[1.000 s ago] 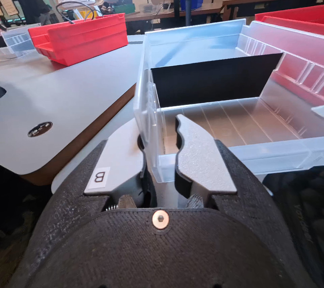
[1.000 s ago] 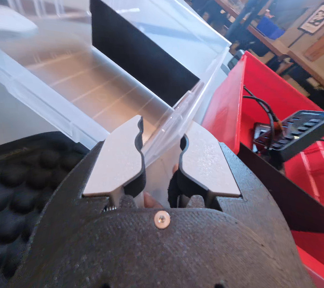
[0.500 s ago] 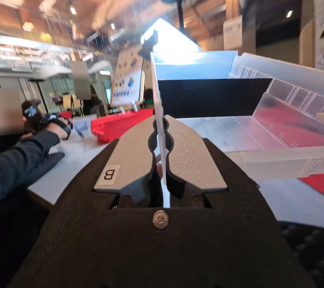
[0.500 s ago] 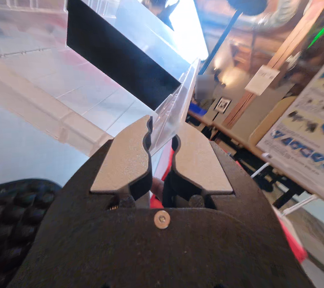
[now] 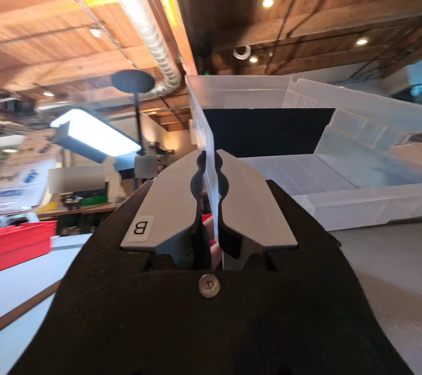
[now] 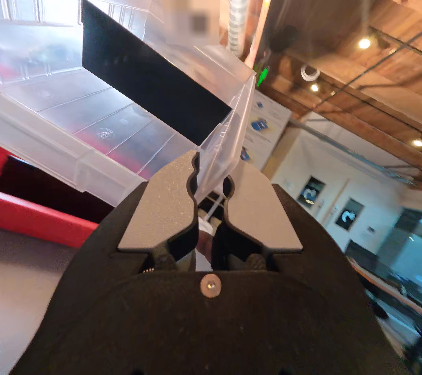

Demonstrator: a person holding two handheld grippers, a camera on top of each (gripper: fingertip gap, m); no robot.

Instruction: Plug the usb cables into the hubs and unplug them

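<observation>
Since the frame half a second ago, both wrist views have tipped further upward: the clear plastic bin (image 5: pixel 303 176) now sits against the wooden plank ceiling (image 5: pixel 57 28), and the tabletop fills less of each view. No usb cable or hub shows in either current view.

Left gripper (image 5: pixel 210 159): fingers clamped on the bin's left side wall, which runs edge-on between them. Right gripper (image 6: pixel 212 165): fingers closed onto the bin's right side wall near its front corner; that wall passes between them at a slant.

Bin details: translucent walls, ribbed floor, with a black flat divider panel (image 6: pixel 150 76) standing across it. Nothing visible lying in the near compartment.

Surroundings, left wrist view: grey tabletop (image 5: pixel 376 284) below right; a red plastic bin (image 5: pixel 25 240) on a white tabletop at far left; a lit rectangular panel lamp (image 5: pixel 93 133) on a stand; a corrugated silver duct (image 5: pixel 146 30) along the ceiling. Right wrist view: a red plastic bin edge (image 6: pixel 41 222) under the clear bin at left. Both views motion-blurred.
</observation>
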